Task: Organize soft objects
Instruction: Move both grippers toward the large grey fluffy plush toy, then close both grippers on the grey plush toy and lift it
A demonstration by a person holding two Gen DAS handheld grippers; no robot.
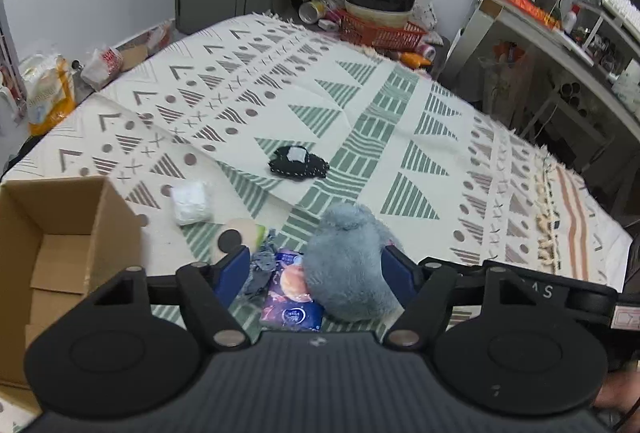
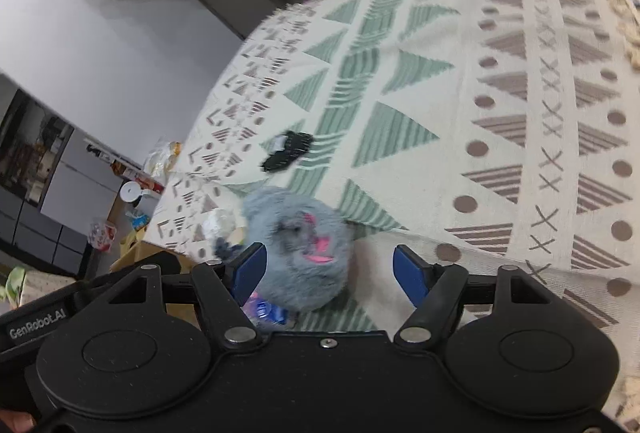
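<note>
Left gripper [image 1: 316, 271] jaws spread wide around grey plush toy [image 1: 348, 265] on patterned cloth [image 1: 400, 105], right gripper [image 2: 330, 269] also open, plush toward its left finger, untouched.

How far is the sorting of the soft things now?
Done: nothing visible; what shows of the box is empty. In hand: both the left gripper and the right gripper are open around the grey plush, not yet gripped. Left: black pouch, white packet, purple packet.

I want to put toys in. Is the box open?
Open. The box has its flaps up, and bare cardboard shows inside; its lower part is hidden behind the left gripper.
</note>
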